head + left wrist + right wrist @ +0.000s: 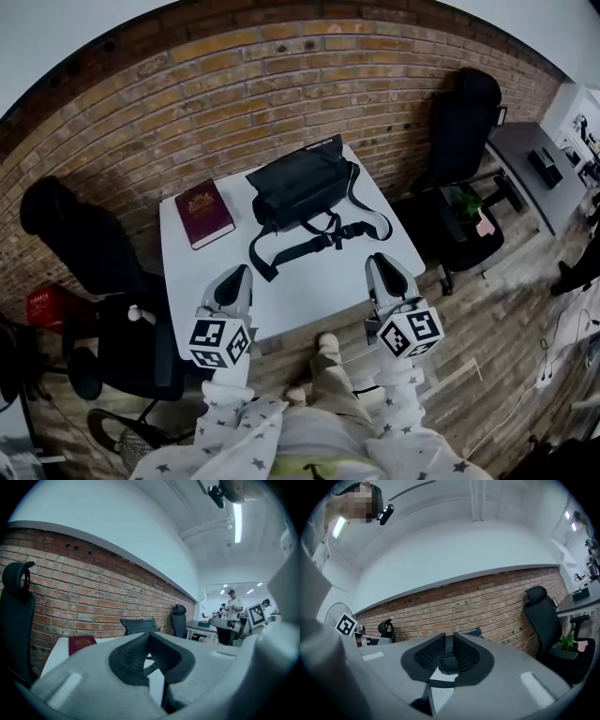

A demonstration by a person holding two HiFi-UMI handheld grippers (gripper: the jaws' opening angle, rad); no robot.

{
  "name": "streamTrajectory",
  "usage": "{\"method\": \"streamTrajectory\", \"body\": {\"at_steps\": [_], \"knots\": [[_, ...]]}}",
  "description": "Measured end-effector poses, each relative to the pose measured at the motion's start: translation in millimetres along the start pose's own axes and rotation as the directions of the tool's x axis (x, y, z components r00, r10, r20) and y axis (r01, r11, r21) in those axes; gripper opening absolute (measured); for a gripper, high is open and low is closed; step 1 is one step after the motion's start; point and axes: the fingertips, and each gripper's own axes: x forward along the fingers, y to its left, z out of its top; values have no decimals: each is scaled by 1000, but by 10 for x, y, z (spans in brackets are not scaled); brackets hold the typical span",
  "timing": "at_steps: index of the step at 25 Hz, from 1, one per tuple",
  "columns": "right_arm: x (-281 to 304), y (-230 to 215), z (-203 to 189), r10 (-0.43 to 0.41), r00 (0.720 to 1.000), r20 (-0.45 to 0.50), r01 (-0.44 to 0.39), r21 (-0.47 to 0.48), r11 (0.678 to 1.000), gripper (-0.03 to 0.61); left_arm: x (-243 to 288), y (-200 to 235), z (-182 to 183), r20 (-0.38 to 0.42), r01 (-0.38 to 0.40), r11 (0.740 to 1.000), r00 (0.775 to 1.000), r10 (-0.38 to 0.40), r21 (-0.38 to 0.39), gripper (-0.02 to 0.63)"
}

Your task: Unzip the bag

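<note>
Black bag (300, 192) lay zipped at the far middle of the white table (309, 295), strap trailing forward, a maroon book (203, 213) to its left. Left gripper (234, 277): jaws together, empty. Right gripper (382, 264): jaws narrowly parted, empty; both hovered at the near edge, well apart from the bag.

Open-plan office. A long red-brown brick wall (281, 84) has a plain white painted wall (117, 522) above it, and there is a wood-plank floor (506, 319). There are two black high-back swivel office chairs with headrests, the left chair (75, 244) and the right chair (464, 122), each just beside a small white square table (281, 291) set against the brick. A grey work desk (530, 169) at far right carries dark desktop gear, too small to tell what. The left gripper view shows a long white ceiling strip light (237, 522) and more desks and chairs further down the room. A person in a white shirt and dark cap (233, 605) stands there, with others nearby.
</note>
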Motion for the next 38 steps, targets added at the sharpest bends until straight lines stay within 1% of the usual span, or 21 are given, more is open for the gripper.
{"method": "streamTrajectory", "body": {"at_steps": [3, 6, 11, 16, 19, 22, 26, 29, 35, 38], "knots": [[357, -180, -21, 33, 999, -32, -33, 5, 999, 49, 305, 118, 35, -6, -26, 999, 1000, 26, -28, -1], [705, -347, -48, 75, 995, -62, -75, 12, 997, 60, 570, 232, 65, -13, -59, 996, 998, 59, -59, 21], [1190, -534, -158, 152, 982, -112, -149, 29, 988, 80, 898, 384, 53, -27, -117, 989, 993, 115, -93, 37], [1571, -539, -363, 247, 955, -162, -239, 66, 969, 98, 1101, 519, -1, -40, -180, 977, 983, 177, -113, 49], [1754, -483, -495, 308, 932, -191, -294, 100, 951, 110, 1185, 591, -22, -41, -216, 969, 976, 212, -122, 58], [1888, -413, -615, 358, 908, -216, -339, 122, 933, 121, 1285, 653, -57, -47, -234, 964, 972, 230, -127, 72], [2045, -219, -795, 421, 870, -255, -391, 161, 906, 138, 1402, 801, -48, -57, -250, 961, 968, 244, -121, 87], [2104, -51, -974, 453, 844, -287, -409, 202, 890, 152, 1486, 902, -66, -79, -248, 962, 967, 240, -114, 98], [2248, 259, -1327, 489, 805, -336, -410, 282, 868, 179, 1750, 1071, -105, -112, -201, 974, 975, 190, -102, 144], [2280, 389, -1494, 500, 791, -351, -403, 316, 859, 192, 1900, 1096, -119, -121, -157, 983, 982, 145, -95, 176]]}}
